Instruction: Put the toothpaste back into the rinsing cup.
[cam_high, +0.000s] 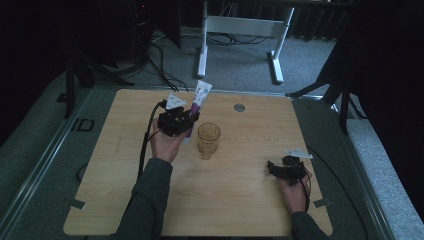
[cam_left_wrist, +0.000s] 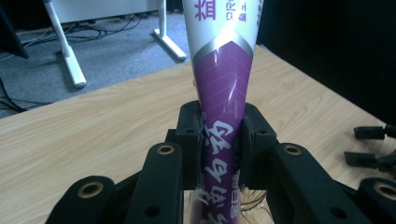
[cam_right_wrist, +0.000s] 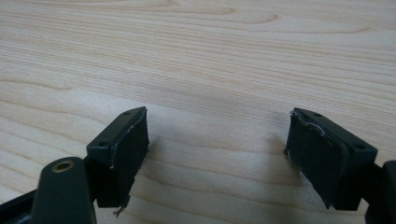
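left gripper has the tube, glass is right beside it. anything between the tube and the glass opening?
Nothing visible. The left gripper is shut on the purple and white tube, just left of the amber glass in the high view. The glass stands upright, looks empty, bare table around it. The right gripper is open, well off to the right.
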